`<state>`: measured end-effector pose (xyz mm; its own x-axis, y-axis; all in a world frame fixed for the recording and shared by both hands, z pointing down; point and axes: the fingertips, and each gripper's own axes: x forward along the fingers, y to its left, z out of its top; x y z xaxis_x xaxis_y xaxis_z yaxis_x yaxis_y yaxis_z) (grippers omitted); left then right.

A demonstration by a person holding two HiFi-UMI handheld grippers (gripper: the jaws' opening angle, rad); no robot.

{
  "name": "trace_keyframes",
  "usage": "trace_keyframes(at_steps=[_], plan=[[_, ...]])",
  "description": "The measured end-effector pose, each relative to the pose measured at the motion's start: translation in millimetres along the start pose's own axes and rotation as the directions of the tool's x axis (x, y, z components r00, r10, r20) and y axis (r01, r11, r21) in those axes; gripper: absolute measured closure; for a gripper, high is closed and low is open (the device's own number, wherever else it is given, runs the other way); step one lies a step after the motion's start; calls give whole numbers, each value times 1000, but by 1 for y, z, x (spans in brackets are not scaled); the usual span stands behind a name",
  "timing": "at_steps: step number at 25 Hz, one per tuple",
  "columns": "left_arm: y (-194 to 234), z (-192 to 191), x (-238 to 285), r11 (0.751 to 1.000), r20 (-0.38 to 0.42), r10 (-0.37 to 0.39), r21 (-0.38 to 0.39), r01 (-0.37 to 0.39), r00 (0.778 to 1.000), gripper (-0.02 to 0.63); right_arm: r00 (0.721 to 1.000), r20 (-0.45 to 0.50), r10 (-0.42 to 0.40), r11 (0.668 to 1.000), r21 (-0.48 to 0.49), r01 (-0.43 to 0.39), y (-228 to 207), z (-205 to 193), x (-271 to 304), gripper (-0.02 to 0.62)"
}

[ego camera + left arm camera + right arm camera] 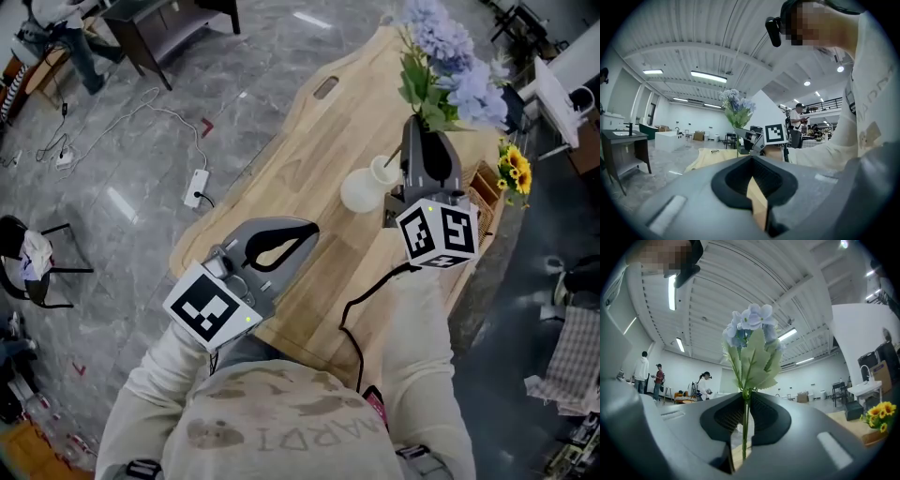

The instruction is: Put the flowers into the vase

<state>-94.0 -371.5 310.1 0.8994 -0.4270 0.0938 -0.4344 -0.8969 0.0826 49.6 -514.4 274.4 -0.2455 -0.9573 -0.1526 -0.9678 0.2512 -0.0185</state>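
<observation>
- A white power strip (197, 187) lay on the grey floor (112, 122), well to the left of the vase.
- The left tongs (302, 234) (751, 158) were held low over the wooden bench (309, 131), near the vase and to its left. Their tips were pressed together with nothing caught, and only bench wood was seen through the loop behind the tips.
- The white vase (364, 187) stood upright on the bench between the two tongs.
- The right tongs (422, 131) (745, 404) were held just to the right of the vase, pinched on the thin green stem of the flowers (450, 56) (752, 333).
- The flowers, pale blue blooms over green leaves, were held upright above the right tongs, outside the vase and beyond it to the right. The stem's lower end was hidden by the tongs.
- A bunch of small yellow sunflowers (514, 169) (879, 411) was seen at the bench edge, well to the right of the vase.
</observation>
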Motion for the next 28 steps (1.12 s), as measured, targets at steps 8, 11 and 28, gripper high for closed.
trace_keyframes(at_steps=[8, 11, 28], plan=[[7, -10, 6, 999, -15, 3, -32, -4, 1000, 605, 998, -68, -8, 1000, 21, 10, -6, -45, -11, 529], [3, -13, 9, 999, -19, -6, -36, 6, 1000, 606, 995, -93, -23, 1000, 3, 23, -10, -60, -18, 526], [3, -16, 5, 999, -26, 9, -44, -10, 1000, 604, 926, -378, -15, 996, -89, -20, 1, -137, -37, 468]])
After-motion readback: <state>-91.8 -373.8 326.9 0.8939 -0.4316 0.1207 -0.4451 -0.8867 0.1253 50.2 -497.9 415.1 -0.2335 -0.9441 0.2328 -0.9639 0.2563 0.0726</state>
